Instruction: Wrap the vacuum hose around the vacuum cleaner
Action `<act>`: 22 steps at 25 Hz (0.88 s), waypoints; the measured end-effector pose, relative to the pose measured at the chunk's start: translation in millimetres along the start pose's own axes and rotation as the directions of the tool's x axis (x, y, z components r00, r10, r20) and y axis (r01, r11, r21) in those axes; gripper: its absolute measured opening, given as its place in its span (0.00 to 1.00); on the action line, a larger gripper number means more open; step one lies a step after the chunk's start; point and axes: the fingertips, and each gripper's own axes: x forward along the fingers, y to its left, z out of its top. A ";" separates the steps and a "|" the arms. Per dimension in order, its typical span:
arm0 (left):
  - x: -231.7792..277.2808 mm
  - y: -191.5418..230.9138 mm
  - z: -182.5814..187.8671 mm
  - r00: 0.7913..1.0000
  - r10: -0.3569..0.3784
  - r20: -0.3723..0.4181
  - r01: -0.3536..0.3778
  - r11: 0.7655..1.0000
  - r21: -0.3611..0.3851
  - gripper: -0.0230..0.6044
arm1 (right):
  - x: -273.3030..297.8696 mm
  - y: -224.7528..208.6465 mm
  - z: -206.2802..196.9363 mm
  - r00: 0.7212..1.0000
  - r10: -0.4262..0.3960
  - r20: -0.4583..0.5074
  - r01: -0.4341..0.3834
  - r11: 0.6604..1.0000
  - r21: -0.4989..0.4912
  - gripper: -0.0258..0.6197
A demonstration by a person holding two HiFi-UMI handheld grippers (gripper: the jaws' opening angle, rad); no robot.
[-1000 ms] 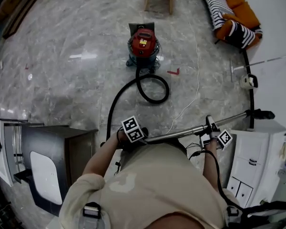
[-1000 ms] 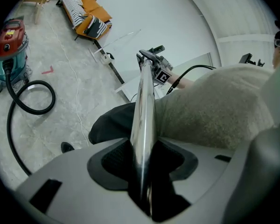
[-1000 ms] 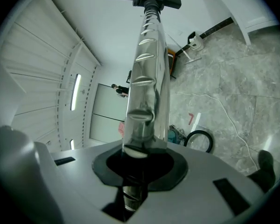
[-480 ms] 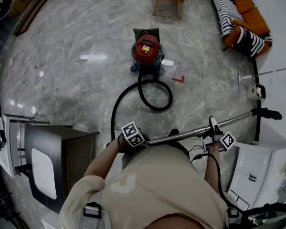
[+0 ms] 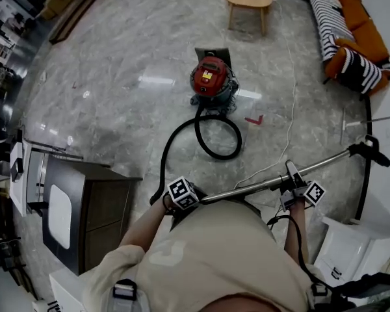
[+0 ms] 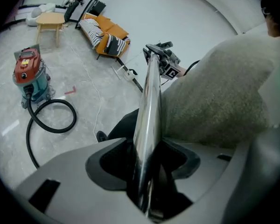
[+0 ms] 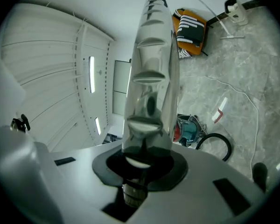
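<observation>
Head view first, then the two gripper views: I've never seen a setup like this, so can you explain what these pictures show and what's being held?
There is no robot here. A person holds a two-jaw gripper in each hand. The head view comes from a camera on the person's head, looking down at the grey marble floor. The other two views come from cameras riding on each gripper, looking along its jaws.

On the floor stands a red drum vacuum cleaner. Its black hose loops toward the person, and a thin white cord lies beside it.

The left gripper and the right gripper are both clamped on the vacuum's shiny metal tube. The left gripper's jaws have just been opening a little, with the tube between them. The hose is not yet wrapped around the cleaner.
</observation>
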 end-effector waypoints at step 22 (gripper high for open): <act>-67.5 87.3 57.0 0.974 0.171 0.151 -0.175 0.985 0.009 0.39 | 153.8 70.6 36.6 0.991 -0.009 -0.133 -0.019 0.979 -0.205 0.14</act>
